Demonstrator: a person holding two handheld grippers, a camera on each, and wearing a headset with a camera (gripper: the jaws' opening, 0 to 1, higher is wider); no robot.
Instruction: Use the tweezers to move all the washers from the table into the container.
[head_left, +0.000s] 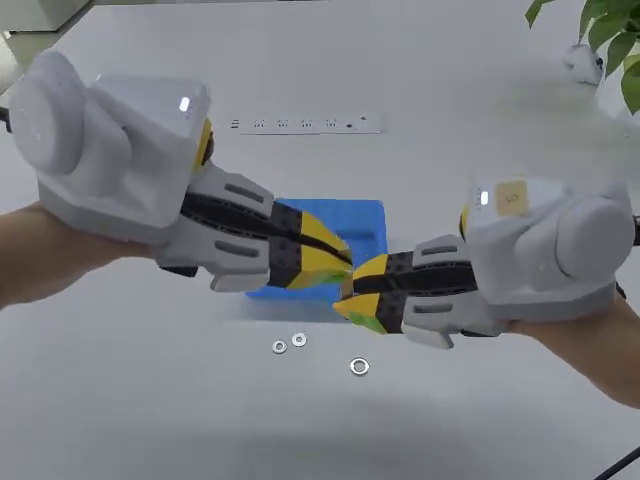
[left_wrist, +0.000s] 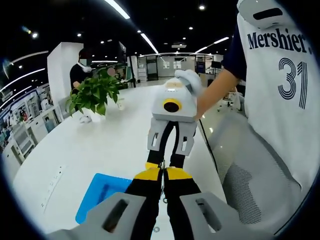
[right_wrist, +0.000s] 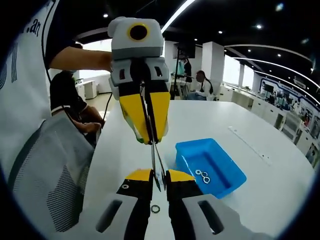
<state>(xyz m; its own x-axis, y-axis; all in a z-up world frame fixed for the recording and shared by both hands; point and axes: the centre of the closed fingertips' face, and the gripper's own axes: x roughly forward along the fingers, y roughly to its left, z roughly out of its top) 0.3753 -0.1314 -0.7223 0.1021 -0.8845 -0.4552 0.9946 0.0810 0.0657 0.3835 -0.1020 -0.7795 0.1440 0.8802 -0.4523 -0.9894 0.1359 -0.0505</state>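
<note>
Three small metal washers lie on the white table, two close together (head_left: 289, 343) and one apart (head_left: 360, 367), in front of the blue container (head_left: 352, 220). My left gripper (head_left: 345, 262) and right gripper (head_left: 342, 295) meet tip to tip over the container's near edge. In the right gripper view, thin steel tweezers (right_wrist: 155, 155) run from the shut left gripper (right_wrist: 150, 137) down between my right gripper's (right_wrist: 159, 177) jaws, which close on the blades. A washer (right_wrist: 155, 208) lies just below. Two washers (right_wrist: 202, 175) rest inside the container (right_wrist: 235, 175).
A white power strip (head_left: 305, 124) lies at the back of the table and a potted plant (head_left: 610, 40) stands at the far right corner. A mesh chair (right_wrist: 55, 175) is beside the table. People are in the room behind (right_wrist: 200, 82).
</note>
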